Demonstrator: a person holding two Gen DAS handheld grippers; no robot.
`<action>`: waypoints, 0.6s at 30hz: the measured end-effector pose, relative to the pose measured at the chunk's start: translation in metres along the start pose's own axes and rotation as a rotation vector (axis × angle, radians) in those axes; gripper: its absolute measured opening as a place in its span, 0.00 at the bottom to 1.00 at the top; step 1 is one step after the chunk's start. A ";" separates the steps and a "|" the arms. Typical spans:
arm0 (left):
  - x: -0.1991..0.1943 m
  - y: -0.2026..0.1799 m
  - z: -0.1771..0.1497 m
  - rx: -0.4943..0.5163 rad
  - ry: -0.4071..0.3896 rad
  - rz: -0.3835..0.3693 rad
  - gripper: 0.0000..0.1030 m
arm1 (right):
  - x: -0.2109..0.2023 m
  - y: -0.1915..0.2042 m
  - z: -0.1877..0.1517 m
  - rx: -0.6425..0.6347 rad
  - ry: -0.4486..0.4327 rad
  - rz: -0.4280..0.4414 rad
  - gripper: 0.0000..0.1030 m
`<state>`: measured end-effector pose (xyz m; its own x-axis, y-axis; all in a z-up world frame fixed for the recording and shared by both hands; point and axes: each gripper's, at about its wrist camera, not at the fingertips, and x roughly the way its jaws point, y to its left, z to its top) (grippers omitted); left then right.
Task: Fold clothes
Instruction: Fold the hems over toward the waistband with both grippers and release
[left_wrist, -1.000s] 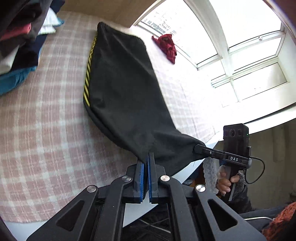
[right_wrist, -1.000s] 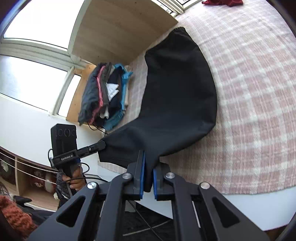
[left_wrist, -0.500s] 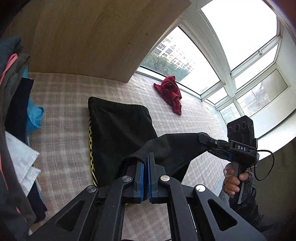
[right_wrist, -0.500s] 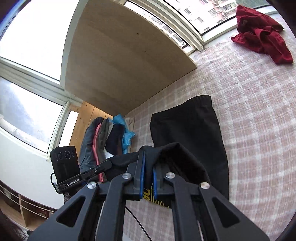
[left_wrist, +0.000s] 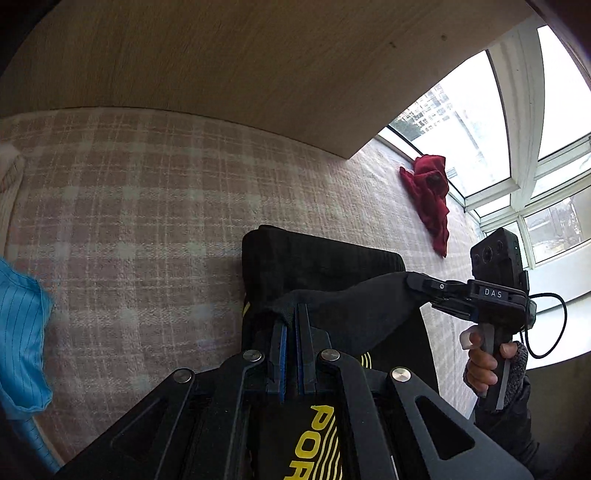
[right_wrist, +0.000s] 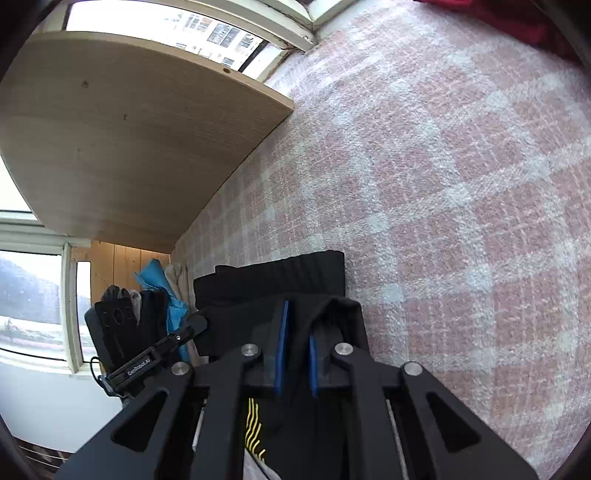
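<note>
Black trousers with yellow print (left_wrist: 317, 266) lie on the pink checked bed cover (left_wrist: 147, 206), their hem end folded forward over the waistband end. My left gripper (left_wrist: 291, 314) is shut on one corner of the hem. My right gripper (left_wrist: 415, 282) is shut on the other corner, held a little above the cloth. In the right wrist view the trousers (right_wrist: 273, 280) bunch between the blue pads of the right gripper (right_wrist: 295, 328), and the left gripper (right_wrist: 197, 325) holds the hem at the left.
A crumpled red garment (left_wrist: 428, 195) lies far right by the window. A pile of clothes, with blue cloth (left_wrist: 22, 332) on its near side, sits at the left (right_wrist: 147, 306). A wooden panel (left_wrist: 258, 74) stands behind the bed.
Both grippers carried the hem from the bed's near edge up and forward over the trousers, toward the waistband. The trousers went from lying full length to doubled over.
</note>
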<state>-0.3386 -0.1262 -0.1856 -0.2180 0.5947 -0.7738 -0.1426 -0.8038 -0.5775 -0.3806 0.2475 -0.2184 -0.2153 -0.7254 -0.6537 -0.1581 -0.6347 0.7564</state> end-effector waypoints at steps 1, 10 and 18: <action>0.001 0.001 0.002 -0.010 0.002 -0.007 0.03 | -0.003 -0.001 0.002 0.016 0.009 0.012 0.12; -0.014 -0.010 0.005 0.000 -0.002 0.023 0.27 | -0.053 0.004 -0.008 -0.021 -0.069 0.013 0.42; -0.046 -0.038 -0.020 0.098 -0.042 -0.005 0.27 | -0.022 0.067 -0.071 -0.511 0.004 -0.230 0.21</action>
<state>-0.3035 -0.1227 -0.1330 -0.2568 0.5995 -0.7580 -0.2374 -0.7994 -0.5519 -0.3180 0.2021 -0.1552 -0.2267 -0.5531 -0.8017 0.2865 -0.8245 0.4879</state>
